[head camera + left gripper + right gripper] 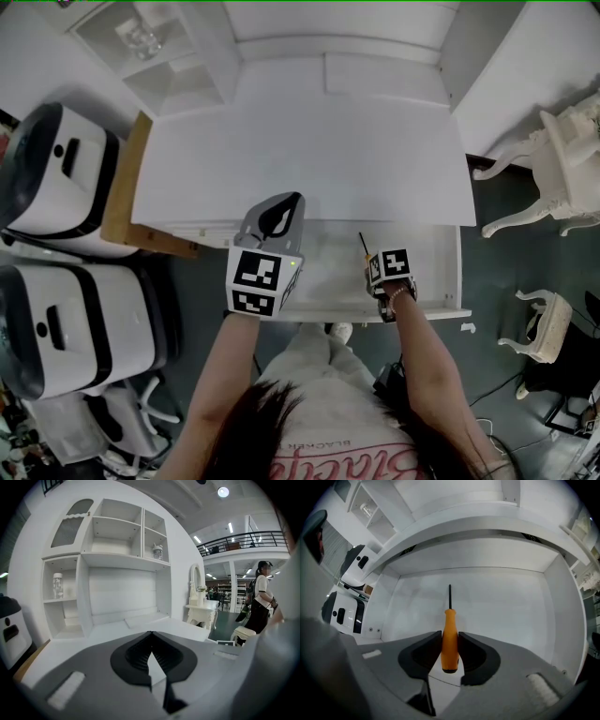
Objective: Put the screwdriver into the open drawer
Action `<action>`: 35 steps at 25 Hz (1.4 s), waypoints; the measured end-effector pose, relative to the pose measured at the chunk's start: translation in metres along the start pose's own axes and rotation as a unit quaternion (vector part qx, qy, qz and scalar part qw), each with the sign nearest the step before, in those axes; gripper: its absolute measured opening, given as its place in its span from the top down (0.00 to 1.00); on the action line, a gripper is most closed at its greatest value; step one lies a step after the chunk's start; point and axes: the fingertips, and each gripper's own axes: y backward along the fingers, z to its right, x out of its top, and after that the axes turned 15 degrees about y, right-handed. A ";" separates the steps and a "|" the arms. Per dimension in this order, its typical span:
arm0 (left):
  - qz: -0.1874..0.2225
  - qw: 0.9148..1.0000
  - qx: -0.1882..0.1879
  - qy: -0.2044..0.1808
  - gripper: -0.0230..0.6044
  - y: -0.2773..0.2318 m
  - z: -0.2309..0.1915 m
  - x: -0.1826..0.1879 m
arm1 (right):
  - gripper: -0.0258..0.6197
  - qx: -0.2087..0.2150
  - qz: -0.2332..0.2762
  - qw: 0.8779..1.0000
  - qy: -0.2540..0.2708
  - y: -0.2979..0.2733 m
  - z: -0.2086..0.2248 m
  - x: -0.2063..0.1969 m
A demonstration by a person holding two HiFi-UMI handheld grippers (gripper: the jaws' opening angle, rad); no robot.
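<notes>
The screwdriver [449, 639] has an orange handle and a thin black shaft that points down into the open white drawer [501, 597]. My right gripper [449, 634] is shut on the handle, both pads pressing its sides. In the head view the right gripper [371, 263] hangs over the drawer [422, 314], right of its middle, with the screwdriver [364, 249] sticking out ahead of it. My left gripper [292, 202] hovers over the front edge of the desk top [309, 159], left of the drawer's middle. In its own view the left gripper [150, 634] has its tips together and holds nothing.
Two white machines [56, 178] [66, 323] stand at the left beside a wooden board [127, 192]. A white shelf unit [117, 550] rises behind the desk. White ornate chairs [562, 159] and a stool [548, 319] stand at the right. A person [260, 597] stands far off.
</notes>
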 end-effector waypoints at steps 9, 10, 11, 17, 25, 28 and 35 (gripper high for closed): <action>-0.003 1.000 -0.001 -0.001 0.94 0.004 0.001 -0.004 | 0.77 -0.030 -0.006 1.000 0.006 -0.010 0.002 -0.005; -0.003 1.000 -0.001 -0.001 0.94 0.004 0.002 -0.004 | 0.77 -0.029 -0.002 1.000 0.002 -0.010 0.003 -0.005; -0.003 1.000 -0.001 0.000 0.94 0.004 0.002 -0.004 | 0.77 -0.025 0.002 1.000 -0.003 -0.009 0.003 -0.005; -0.002 1.000 -0.002 0.003 0.94 0.004 0.006 -0.006 | 0.54 -0.001 0.024 1.000 -0.017 -0.005 0.001 0.000; 0.009 1.000 -0.003 0.004 0.94 0.005 0.014 0.002 | 0.48 -0.002 0.047 0.999 -0.023 0.014 0.006 0.007; 0.019 1.000 -0.002 0.011 0.94 0.006 0.013 0.008 | 0.48 0.005 0.053 0.998 -0.025 0.023 0.002 0.010; 0.036 0.999 -0.006 0.019 0.94 0.005 0.020 0.017 | 0.49 0.018 0.084 0.996 -0.014 0.053 -0.003 0.018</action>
